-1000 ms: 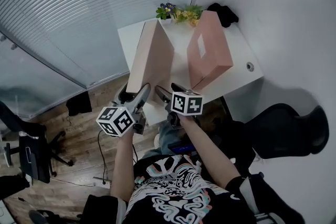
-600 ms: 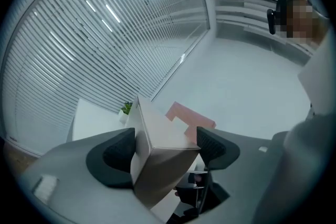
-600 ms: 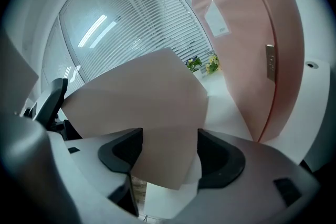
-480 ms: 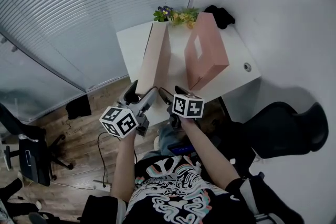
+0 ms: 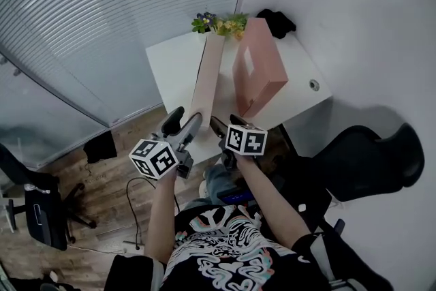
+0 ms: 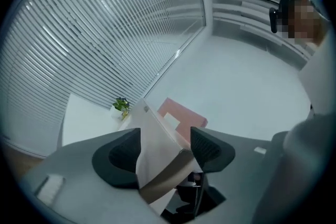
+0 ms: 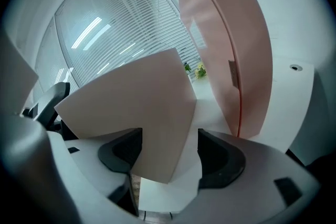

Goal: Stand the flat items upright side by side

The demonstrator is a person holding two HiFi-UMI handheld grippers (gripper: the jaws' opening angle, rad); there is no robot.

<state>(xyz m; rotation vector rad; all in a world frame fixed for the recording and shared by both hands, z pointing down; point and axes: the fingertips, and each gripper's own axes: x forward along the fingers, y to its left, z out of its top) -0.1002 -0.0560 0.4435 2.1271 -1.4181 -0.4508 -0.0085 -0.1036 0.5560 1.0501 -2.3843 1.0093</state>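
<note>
A flat beige box [image 5: 208,75] stands on edge on the white table [image 5: 167,65], its near end over the front edge. Beside it, to the right and apart from it, a pink box [image 5: 259,65] with a cut-out window stands upright. My left gripper [image 5: 185,120] is at the beige box's near end; its jaws have just been closing, and in the left gripper view the beige box [image 6: 157,149] fills the gap between the pads. My right gripper [image 5: 221,126] straddles the same beige box [image 7: 136,107] with a gap at the right pad. The pink box [image 7: 231,44] rises to its right.
A small flowering plant [image 5: 219,22] and a dark object [image 5: 272,18] sit at the table's far edge, by the glass wall with blinds. A cable grommet [image 5: 314,85] is at the table's right end. Black office chairs stand at right [image 5: 381,160] and far left [image 5: 41,208].
The beige box has swung from leaning left, broad face showing, to standing edge-on. Both grippers stayed at its near end.
</note>
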